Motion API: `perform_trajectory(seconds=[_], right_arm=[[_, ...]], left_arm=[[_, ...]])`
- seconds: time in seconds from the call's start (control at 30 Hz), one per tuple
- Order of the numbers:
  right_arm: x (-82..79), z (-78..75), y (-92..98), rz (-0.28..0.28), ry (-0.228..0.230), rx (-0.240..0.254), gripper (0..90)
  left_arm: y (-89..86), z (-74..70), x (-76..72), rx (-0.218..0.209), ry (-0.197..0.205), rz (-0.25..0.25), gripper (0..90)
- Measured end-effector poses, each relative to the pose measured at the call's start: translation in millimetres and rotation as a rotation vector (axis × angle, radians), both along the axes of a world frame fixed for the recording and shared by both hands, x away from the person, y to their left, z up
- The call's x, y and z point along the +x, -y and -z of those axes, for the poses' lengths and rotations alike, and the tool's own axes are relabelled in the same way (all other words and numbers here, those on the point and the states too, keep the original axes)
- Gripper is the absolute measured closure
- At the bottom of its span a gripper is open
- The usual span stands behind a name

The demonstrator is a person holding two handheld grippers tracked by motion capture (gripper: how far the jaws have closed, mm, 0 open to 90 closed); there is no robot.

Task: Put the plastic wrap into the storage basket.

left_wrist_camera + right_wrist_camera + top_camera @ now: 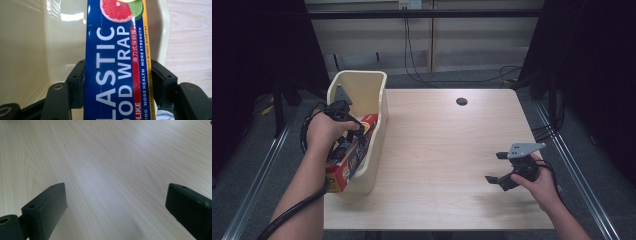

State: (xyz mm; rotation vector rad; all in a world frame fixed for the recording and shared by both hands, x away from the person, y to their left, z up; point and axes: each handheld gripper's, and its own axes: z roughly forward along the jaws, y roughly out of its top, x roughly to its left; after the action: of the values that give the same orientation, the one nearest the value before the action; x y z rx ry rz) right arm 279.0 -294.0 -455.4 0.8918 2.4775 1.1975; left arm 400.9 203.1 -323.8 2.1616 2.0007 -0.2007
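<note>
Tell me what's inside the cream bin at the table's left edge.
The cream bin holds a blue plastic wrap box, clamped across its width by the left gripper and sticking out over the near rim. The hand and box cover the bin's floor there, so anything underneath is hidden.

lab: bare table [447,150], dark curtains [592,50], cables [412,50]

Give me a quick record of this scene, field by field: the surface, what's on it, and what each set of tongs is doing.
surface: light wooden table with a small dark round hole
container: cream plastic bin at the table's left edge
held item: long blue plastic wrap box, resting at a slant in the bin
left tongs: shut on the box, a jaw on each long side
right tongs: open, jaws wide apart, holding nothing, over bare tabletop
</note>
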Motion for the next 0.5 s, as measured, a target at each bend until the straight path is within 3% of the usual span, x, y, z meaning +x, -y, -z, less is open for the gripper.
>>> perform_trajectory(seconds=[0.5], right_arm=[[-0.2, 0.2, -0.2, 0.0, 0.001, -0.002, 3.4]], left_arm=[[0.0, 5.1, 1.9, -0.001, -0.012, -0.013, 40.0]])
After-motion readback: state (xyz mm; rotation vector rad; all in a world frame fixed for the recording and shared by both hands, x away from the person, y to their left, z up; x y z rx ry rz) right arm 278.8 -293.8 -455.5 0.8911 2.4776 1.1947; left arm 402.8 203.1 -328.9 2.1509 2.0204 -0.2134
